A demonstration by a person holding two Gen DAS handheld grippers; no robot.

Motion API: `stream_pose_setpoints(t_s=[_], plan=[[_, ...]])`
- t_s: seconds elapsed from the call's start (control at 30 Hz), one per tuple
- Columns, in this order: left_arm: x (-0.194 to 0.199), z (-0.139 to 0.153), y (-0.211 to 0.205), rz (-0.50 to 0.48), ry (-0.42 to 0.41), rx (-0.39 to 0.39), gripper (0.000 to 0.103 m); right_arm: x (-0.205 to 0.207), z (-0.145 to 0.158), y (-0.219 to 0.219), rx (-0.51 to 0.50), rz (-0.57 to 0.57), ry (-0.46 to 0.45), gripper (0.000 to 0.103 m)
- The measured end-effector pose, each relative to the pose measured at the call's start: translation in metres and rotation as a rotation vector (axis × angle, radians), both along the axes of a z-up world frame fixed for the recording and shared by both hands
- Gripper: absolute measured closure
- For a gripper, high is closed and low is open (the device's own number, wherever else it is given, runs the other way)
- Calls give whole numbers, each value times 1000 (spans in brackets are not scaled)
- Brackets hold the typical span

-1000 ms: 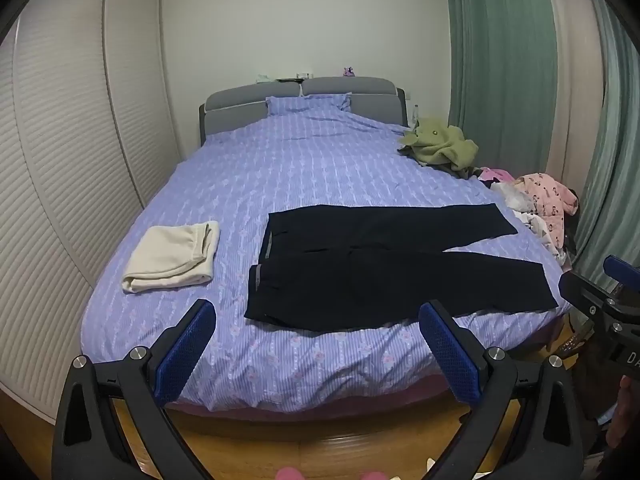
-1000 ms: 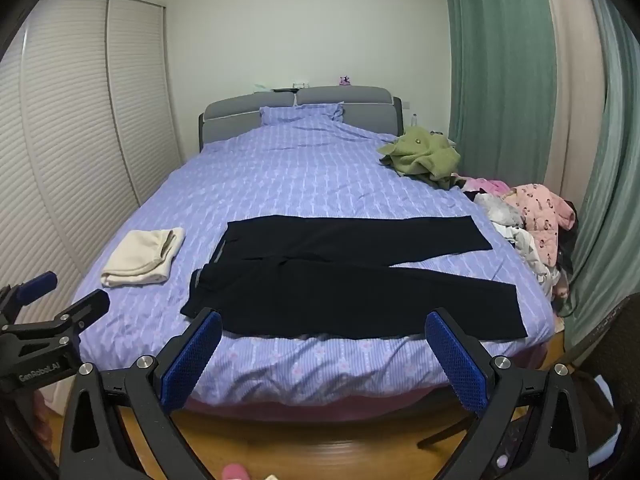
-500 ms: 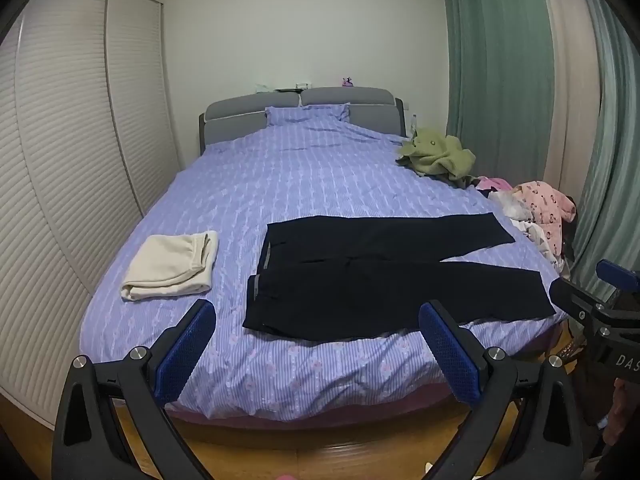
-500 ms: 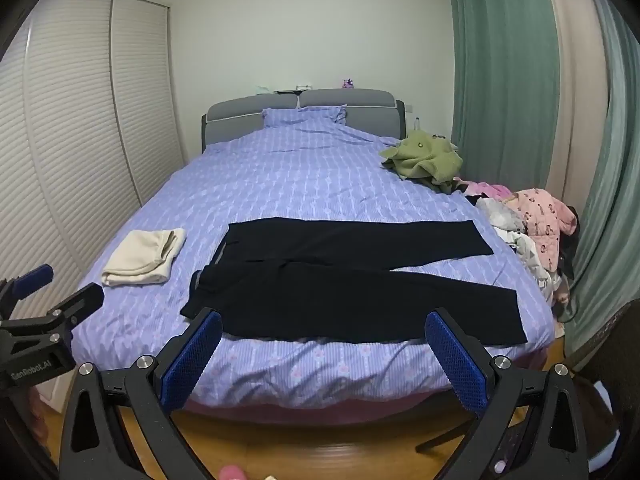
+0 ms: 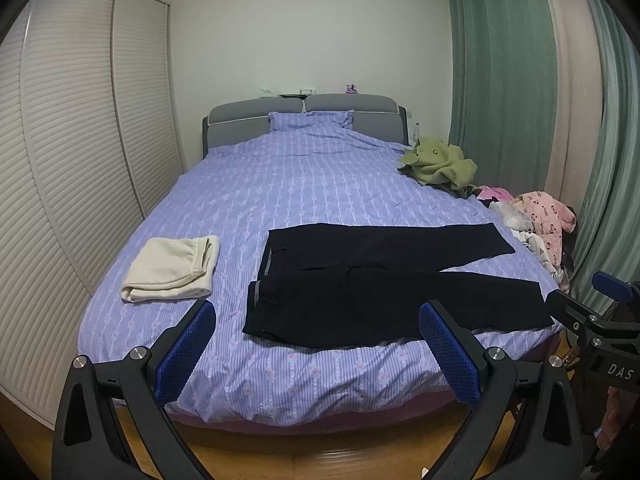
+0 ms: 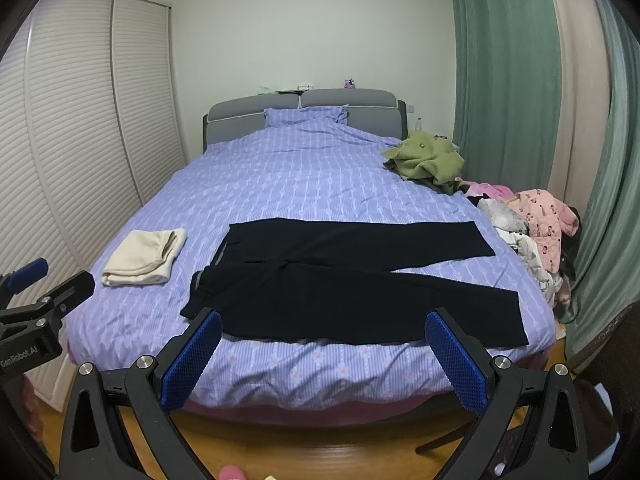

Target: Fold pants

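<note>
Black pants [image 5: 380, 280] lie flat on the purple striped bed [image 5: 300, 184], waist to the left, both legs spread to the right; they also show in the right wrist view [image 6: 352, 280]. My left gripper [image 5: 316, 344] is open and empty, held back from the foot of the bed. My right gripper [image 6: 324, 352] is open and empty, also short of the bed's near edge. Each gripper shows at the edge of the other's view: the right one [image 5: 600, 320], the left one [image 6: 36, 304].
A folded cream garment [image 5: 172, 268] lies on the bed's left side. A green garment [image 5: 440, 164] and a pile of pink and white clothes [image 5: 536, 220] sit along the right edge. Slatted wardrobe doors [image 5: 80, 160] stand at left, green curtains [image 5: 500, 80] at right.
Both grippers have drawn back and lowered a little, so the bed and pants sit higher and farther in both views. The pants have not moved.
</note>
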State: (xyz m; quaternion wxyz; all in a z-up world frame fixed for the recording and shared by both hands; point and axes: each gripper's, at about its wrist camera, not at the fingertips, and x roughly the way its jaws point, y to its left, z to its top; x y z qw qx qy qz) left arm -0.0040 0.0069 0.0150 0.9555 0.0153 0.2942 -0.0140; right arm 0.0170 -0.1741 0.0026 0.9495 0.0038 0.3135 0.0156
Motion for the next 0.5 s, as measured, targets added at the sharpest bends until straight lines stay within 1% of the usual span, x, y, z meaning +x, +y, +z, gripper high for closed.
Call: stream_pose_setpoints(t_s=[0.5], plan=[[0,1,2,4,-6,-5,0,4,0,-1,2,5,0,0]])
